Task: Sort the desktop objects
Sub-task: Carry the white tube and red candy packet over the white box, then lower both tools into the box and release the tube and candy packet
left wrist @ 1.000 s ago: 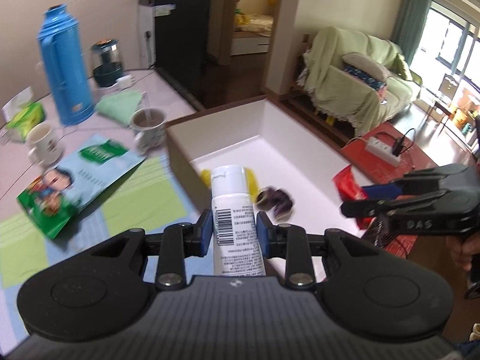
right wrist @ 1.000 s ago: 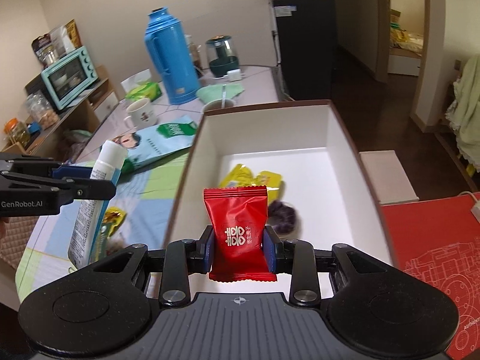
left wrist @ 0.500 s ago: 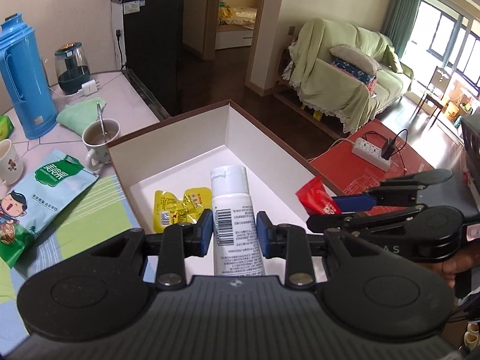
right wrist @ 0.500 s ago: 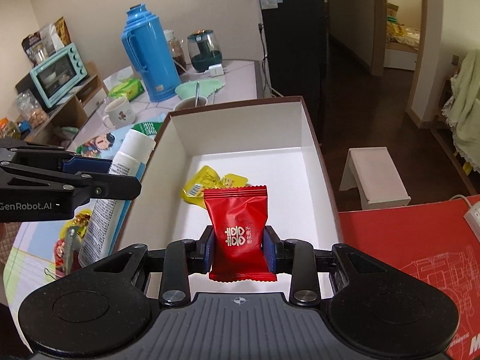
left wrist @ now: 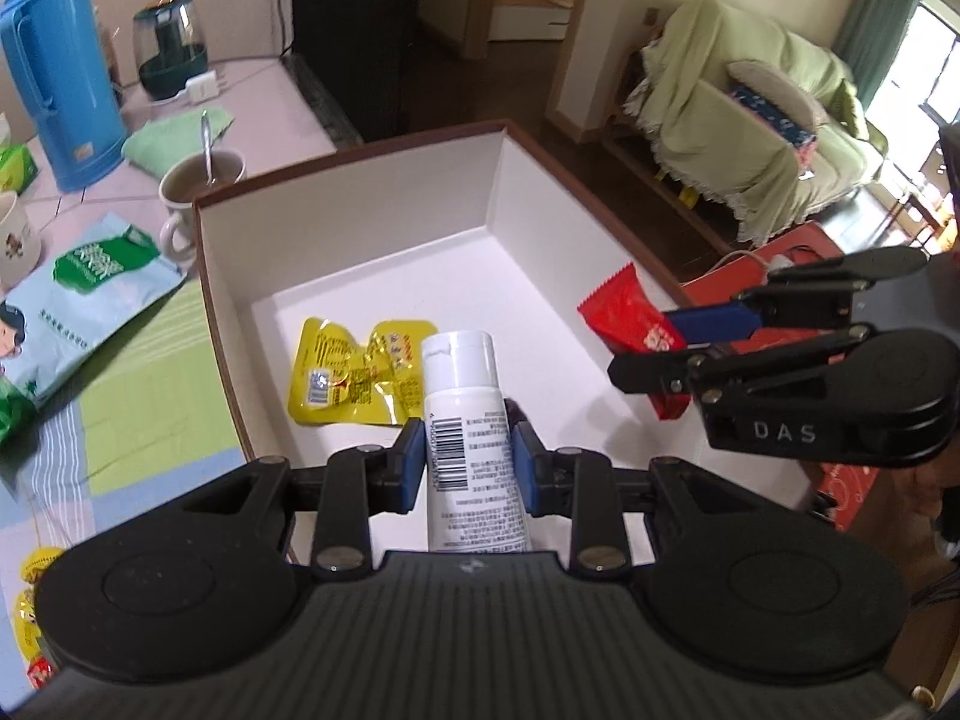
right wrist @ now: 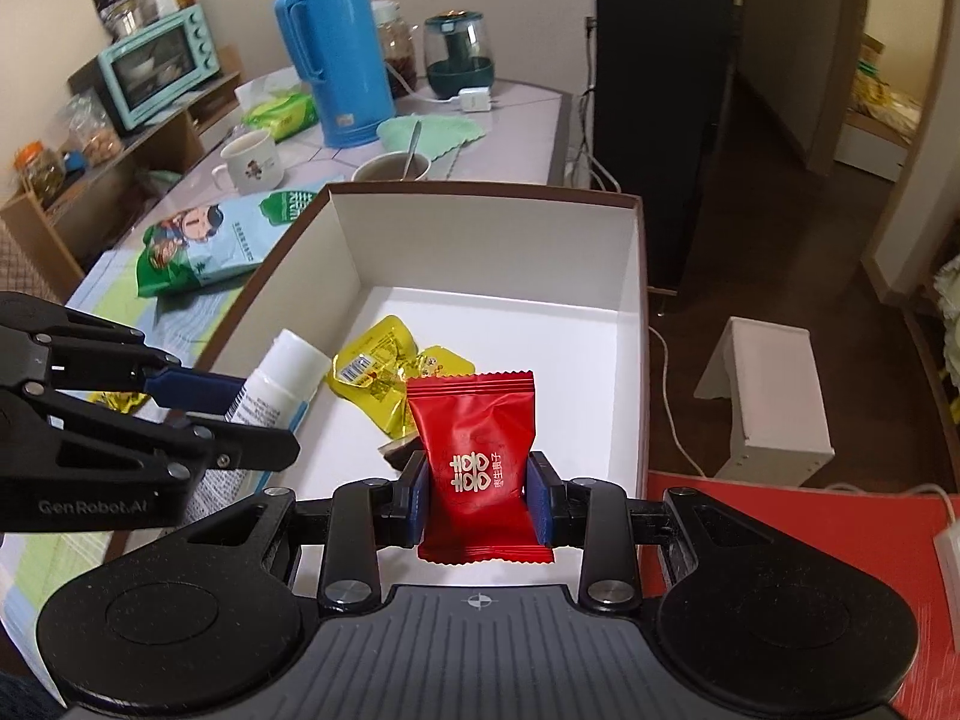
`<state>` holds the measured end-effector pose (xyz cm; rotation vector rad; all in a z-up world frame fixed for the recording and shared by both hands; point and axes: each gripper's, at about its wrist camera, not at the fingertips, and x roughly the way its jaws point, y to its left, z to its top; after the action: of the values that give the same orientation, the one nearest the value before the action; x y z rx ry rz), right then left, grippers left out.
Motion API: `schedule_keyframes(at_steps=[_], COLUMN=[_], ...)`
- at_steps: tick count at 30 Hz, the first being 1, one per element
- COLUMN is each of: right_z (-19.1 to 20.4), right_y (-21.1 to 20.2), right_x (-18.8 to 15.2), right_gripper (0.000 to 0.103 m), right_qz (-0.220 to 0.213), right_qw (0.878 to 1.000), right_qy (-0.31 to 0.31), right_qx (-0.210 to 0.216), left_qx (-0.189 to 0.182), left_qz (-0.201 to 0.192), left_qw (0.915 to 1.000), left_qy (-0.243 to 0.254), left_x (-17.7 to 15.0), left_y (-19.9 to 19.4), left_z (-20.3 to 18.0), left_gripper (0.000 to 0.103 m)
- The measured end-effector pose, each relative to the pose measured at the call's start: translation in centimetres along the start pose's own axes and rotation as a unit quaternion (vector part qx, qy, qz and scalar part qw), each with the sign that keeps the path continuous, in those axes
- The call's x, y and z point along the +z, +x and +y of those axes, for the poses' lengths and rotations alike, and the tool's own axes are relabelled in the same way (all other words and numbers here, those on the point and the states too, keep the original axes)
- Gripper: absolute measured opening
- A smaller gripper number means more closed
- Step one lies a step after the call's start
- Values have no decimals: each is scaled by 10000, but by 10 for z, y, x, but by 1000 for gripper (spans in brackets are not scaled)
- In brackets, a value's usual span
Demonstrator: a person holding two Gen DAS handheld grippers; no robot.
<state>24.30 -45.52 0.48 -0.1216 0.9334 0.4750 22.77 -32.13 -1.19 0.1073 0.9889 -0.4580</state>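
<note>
Between the blue pads of the left tongs [left wrist: 467,461] a white squeeze tube [left wrist: 465,420] is clamped, cap pointing away and down, its long axis running along the fingers. The right tongs [right wrist: 478,497] are closed part-way on a red candy packet [right wrist: 477,447], pinched at its lower half and standing upright. Both loads hang over the open white box [right wrist: 630,276]: the tube above its near left part, the packet above its near right part, the two tongs side by side and apart. On the box floor just beyond the tube cap lie yellow snack packets [left wrist: 354,378], with a dark wrapped piece [right wrist: 399,453] by the red packet. Left of the box on the bench [left wrist: 150,396] sit a blue-green snack bag [left wrist: 72,306] and a mug with a spoon [left wrist: 201,180]. I judge each release needs only a short drop straight down.
</note>
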Motion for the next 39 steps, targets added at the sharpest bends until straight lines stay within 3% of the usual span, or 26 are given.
schedule_keyframes(at_steps=[8, 24, 39], right_z=[-10, -22, -18], right_y=[25, 60, 86], right_x=[9, 25, 36], right_gripper=[33, 33, 33], right_qz=[141, 354, 406], right_qw=[9982, 9926, 9864], right_qy=[-552, -1086, -1585], right_qx=[182, 400, 167], left_qx=[158, 319, 265], left_qz=[185, 403, 535], left_qw=[9994, 9981, 9975], left_qy=[-238, -347, -391], left_x=[6, 27, 39], left_y=[25, 57, 79], left_z=[6, 14, 29], left_gripper=[26, 26, 26])
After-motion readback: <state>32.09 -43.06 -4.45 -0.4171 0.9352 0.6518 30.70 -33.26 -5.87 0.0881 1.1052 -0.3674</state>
